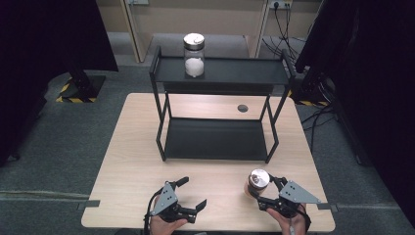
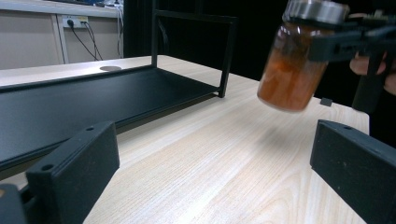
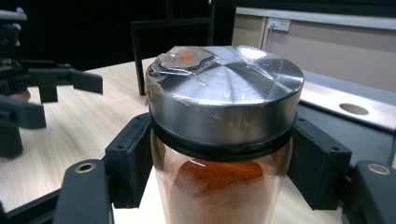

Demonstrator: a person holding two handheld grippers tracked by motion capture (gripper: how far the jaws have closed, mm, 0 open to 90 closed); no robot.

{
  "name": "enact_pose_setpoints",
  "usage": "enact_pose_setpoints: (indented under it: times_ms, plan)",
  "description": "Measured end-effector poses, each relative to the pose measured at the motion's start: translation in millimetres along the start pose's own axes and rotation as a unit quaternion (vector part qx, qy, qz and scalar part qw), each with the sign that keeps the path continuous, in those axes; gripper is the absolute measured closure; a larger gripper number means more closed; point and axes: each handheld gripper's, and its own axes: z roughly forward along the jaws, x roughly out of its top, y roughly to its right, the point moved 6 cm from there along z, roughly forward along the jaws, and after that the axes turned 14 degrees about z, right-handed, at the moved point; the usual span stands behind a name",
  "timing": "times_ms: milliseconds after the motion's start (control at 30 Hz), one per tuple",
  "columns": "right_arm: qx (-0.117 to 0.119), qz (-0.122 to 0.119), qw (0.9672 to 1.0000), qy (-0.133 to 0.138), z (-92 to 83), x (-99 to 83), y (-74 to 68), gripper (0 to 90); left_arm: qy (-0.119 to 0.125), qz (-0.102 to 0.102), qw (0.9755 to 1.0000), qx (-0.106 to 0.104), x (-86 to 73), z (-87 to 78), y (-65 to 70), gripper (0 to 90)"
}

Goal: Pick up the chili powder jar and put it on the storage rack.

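A glass jar of orange powder (image 1: pixel 257 182) with a metal lid (image 3: pixel 224 88) is held just under the lid by my right gripper (image 1: pixel 261 190), which is shut on it near the table's front right. In the left gripper view the jar (image 2: pixel 290 70) hangs slightly tilted a little above the wood. Black pads (image 3: pixel 128 158) press on both sides of it. My left gripper (image 1: pixel 192 192) is open and holds nothing at the front centre, its jaws (image 2: pixel 212 163) spread wide over bare table. A second jar with white powder (image 1: pixel 194 55) stands on the top shelf.
A black two-tier metal shelf (image 1: pixel 220 139) stands mid-table; its lower tray is bare and its top level (image 1: pixel 244 73) carries the white jar at the left. A round cable hole (image 1: pixel 242 108) lies behind it. Dark curtains hang on both sides of the table.
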Motion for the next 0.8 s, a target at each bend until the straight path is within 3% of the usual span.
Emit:
enact_pose_setpoints:
  times_ms: [800]
  plan:
    - [0.045, -0.018, 0.9988, -0.01, 24.4, 93.3, -2.3, 30.8, 0.0, 0.0, 1.0, 0.001, -0.2, -0.2, 0.7, 0.6]
